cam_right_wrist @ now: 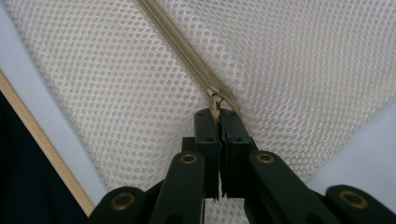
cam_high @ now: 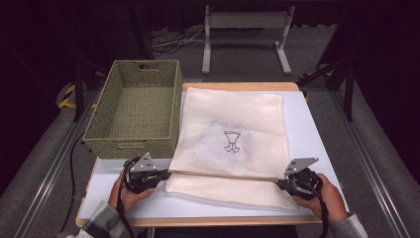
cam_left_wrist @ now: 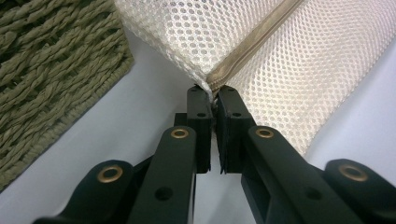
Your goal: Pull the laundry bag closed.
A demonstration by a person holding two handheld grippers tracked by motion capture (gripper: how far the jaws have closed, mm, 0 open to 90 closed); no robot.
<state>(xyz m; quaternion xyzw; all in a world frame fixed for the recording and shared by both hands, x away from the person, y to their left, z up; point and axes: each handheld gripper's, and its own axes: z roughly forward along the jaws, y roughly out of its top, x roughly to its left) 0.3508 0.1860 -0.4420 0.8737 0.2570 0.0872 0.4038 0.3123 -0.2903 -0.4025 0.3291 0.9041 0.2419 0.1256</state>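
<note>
A cream mesh laundry bag (cam_high: 233, 134) lies flat on the white table, a garment with a dark print faintly showing through it. A beige zipper (cam_high: 223, 174) runs across its near part. My left gripper (cam_high: 167, 173) is shut on the bag's left end, where the zipper ends (cam_left_wrist: 212, 84). My right gripper (cam_high: 279, 182) is shut on the zipper pull (cam_right_wrist: 215, 99) at the bag's right end. In the left gripper view the mesh bag (cam_left_wrist: 280, 56) fans out from the jaws. The right gripper view has the mesh bag (cam_right_wrist: 116, 84) spread on both sides of the zipper (cam_right_wrist: 180, 44).
A woven green basket (cam_high: 136, 106), with nothing in it, stands at the table's back left, its near corner (cam_left_wrist: 51, 65) close to my left gripper. The table's wooden front edge (cam_high: 223, 221) lies just before my hands. A metal stand (cam_high: 245, 37) is on the floor beyond.
</note>
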